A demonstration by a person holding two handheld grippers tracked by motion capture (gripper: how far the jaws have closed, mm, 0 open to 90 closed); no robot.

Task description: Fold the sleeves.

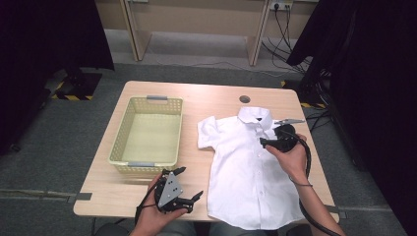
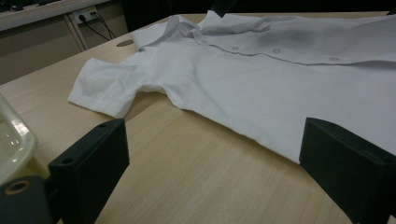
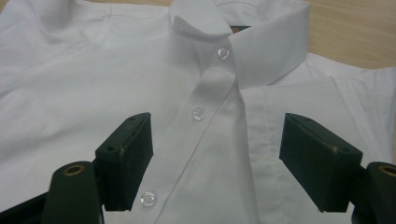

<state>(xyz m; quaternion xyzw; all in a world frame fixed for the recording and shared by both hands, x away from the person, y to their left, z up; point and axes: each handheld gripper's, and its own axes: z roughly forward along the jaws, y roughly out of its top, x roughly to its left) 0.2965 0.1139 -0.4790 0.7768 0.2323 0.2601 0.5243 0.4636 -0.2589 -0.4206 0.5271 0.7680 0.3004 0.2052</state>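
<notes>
A shirt was laid flat on the table, not yet gripped by either tool.

In the high view, the shirt (image 1: 251,162) was seen buttoned and spread beside an empty basket (image 1: 147,130); the right gripper (image 1: 268,142) was held over its chest below the collar, the left gripper (image 1: 189,184) near the table's (image 1: 221,96) front edge beside the hem. In the left gripper view, its jaws were spread wide over bare wood, the shirt's sleeve (image 2: 105,91) ahead. In the right gripper view, the jaws were set apart astride the placket (image 3: 205,140), nothing pinched. Folding was judged about to begin; a firm pinch on fabric would be called for next.
</notes>
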